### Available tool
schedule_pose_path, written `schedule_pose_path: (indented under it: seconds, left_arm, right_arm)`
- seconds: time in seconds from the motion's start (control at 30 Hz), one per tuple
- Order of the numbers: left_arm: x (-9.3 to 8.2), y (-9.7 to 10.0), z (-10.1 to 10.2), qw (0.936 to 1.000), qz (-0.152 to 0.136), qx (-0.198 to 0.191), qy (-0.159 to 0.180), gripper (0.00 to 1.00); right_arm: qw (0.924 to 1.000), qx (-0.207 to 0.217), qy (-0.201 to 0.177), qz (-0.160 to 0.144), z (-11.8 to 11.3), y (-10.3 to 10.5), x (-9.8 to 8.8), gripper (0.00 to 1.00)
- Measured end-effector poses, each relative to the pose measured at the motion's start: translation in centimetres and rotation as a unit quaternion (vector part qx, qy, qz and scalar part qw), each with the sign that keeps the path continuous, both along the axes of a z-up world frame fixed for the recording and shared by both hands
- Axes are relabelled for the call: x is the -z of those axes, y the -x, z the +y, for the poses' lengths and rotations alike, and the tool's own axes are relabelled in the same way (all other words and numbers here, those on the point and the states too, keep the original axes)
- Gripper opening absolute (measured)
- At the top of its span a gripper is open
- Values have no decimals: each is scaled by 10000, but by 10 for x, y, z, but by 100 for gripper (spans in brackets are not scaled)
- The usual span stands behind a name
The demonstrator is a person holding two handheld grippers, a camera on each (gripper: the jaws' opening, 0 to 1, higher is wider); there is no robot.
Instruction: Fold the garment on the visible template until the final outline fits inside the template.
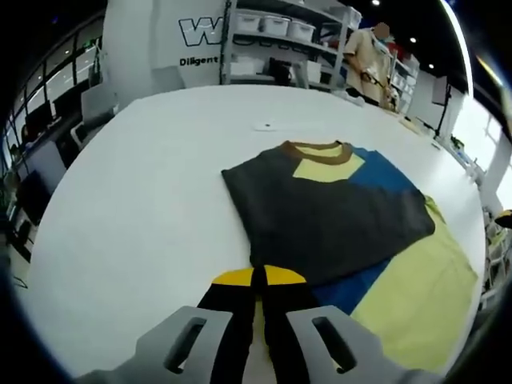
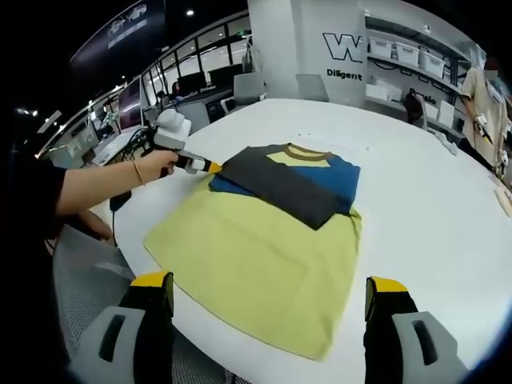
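We're looking across a big white table [image 2: 448,200] where the garment [image 2: 264,240] lies flat: a T-shirt with a yellow-green body, blue upper part, brown collar [image 1: 318,150] and a dark grey panel [image 1: 328,212] folded over its chest. In the right gripper view the dark panel crosses the upper part of the shirt, just under the collar, while the yellow-green lower part spreads toward us and its hem reaches the near table edge.

The left gripper [image 1: 258,288] is right at the garment's edge, its black, yellow-tipped jaws pressed close together with only a thin slit between them (whether cloth is pinched in there we cannot tell). In the right gripper view we see that same tool held in a person's hand [image 2: 156,166], its tip touching the corner of the dark panel on the shirt's left side.

The right gripper [image 2: 268,308] hangs over the near table edge with its jaws spread wide apart, one on each side of the hem, gripping nothing.

Behind the table stand shelves with white bins [image 1: 276,24], and a person [image 1: 370,60] stands near them
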State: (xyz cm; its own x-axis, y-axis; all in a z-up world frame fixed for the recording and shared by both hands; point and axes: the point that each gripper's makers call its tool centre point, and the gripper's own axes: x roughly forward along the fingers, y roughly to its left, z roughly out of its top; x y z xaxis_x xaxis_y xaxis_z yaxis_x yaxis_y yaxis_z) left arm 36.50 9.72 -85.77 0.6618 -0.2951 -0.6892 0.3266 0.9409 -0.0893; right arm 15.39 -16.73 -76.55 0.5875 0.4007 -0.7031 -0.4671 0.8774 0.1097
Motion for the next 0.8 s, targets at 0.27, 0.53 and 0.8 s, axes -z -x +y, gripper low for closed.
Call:
schedule_pose_path:
  seconds: [0.27, 0.53, 0.8]
  left_arm:
    - [0, -8, 13, 9999, 2, -62, -136, 0]
    - [0, -13, 20, 9992, -40, 108, -395, 0]
    - [0, -17, 25, 9988, -47, 145, -458, 0]
  right_arm:
    - [9999, 15, -41, 97, 1, 4, 6, 99]
    - [9998, -47, -84, 195, 5, 6, 15, 99]
    - [9997, -23, -105, 238, 4, 6, 18, 99]
